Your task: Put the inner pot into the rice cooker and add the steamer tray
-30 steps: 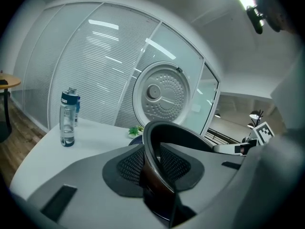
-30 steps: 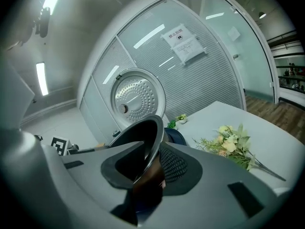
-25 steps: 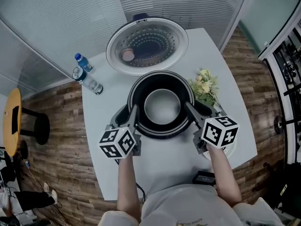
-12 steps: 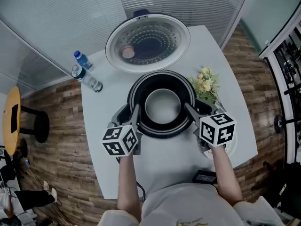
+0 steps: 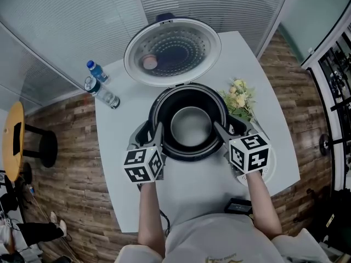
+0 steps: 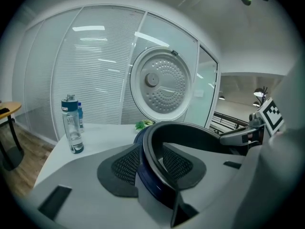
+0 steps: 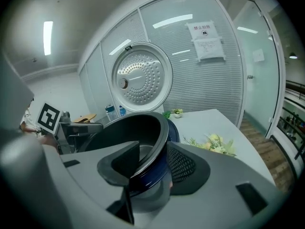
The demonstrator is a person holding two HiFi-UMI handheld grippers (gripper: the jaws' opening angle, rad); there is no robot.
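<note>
Since the pot [image 5: 191, 126] already sits in the cooker [image 5: 137, 137] at frame centre, no grip is needed. The left gripper [image 5: 157, 133] and right gripper [image 5: 219, 130] straddle opposite sides of its rim, one jaw inside, one outside. Both have just been opening, pads slack about the rim between them. The pot holds nothing — no tray yet. The lid [image 5: 172, 51] stands open, upper centre.

Both forearms reach forward from the body, left gripper [image 5: 157, 131] and right gripper [image 5: 218, 129] angled down and roughly mirrored. Jaws on both have just been opening, each straddling the inner pot [image 5: 190, 126] rim. The right set is wider and neither is pinching it.
</note>
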